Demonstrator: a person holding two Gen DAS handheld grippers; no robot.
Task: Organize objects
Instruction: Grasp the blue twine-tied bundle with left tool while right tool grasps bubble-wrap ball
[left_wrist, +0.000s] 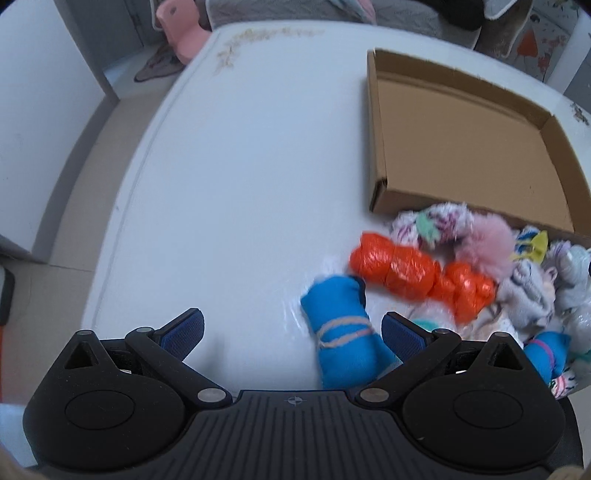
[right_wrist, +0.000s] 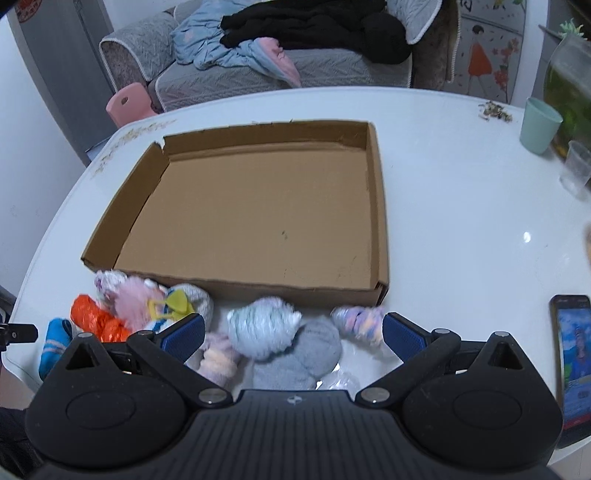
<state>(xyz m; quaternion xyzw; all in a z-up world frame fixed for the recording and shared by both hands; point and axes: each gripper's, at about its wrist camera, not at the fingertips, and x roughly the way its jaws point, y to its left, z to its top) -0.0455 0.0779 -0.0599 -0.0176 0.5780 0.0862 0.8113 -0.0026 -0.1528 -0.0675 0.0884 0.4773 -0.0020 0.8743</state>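
Observation:
A shallow, empty cardboard box (right_wrist: 258, 214) lies on the white table; it also shows at the right of the left wrist view (left_wrist: 461, 144). Several rolled sock bundles lie in a heap in front of it. My left gripper (left_wrist: 293, 332) is open, with a blue rolled sock (left_wrist: 343, 325) lying between its fingers near the right one. An orange bundle (left_wrist: 410, 273) lies just beyond. My right gripper (right_wrist: 293, 332) is open above a fuzzy pale blue-white bundle (right_wrist: 262, 328) and a grey sock (right_wrist: 299, 358). A lilac bundle (right_wrist: 356, 321) lies by its right finger.
A phone (right_wrist: 572, 354) lies at the table's right edge. A green cup (right_wrist: 539, 125) and a clear plastic cup (right_wrist: 576, 166) stand at the far right. A pink stool (left_wrist: 181, 33) and a sofa (right_wrist: 258, 55) stand beyond the table. Bare table (left_wrist: 240, 166) lies left of the box.

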